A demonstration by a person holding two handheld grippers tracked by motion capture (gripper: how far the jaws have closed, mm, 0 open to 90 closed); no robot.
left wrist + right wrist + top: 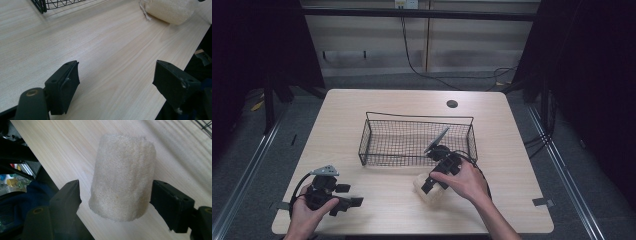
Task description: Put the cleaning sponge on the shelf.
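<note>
From the high view, we are bringing the right tongs [430,186] down over a pale loofah sponge [428,195] lying just in front of the wire basket [371,131], toward its right end. The left tongs [346,201] are resting low, well in front of the basket's left corner, holding nothing. The basket is sitting mid-bench on light wood [362,102]; dark curtains and cables are framing the room behind it.

In the left gripper view, the jaws are standing wide apart over bare wood grain, with the sponge [170,11] off beyond them and a basket corner [41,5] at the top edge.

In the right gripper view, we are straddling the sponge [123,177]: the jaws are open on either side of it, the right one about touching its flank, the left one just clear. To grip well, we judge we should be centring it first, then closing gently, since the fibrous body will likely squash and could slip if pinched near its end.
</note>
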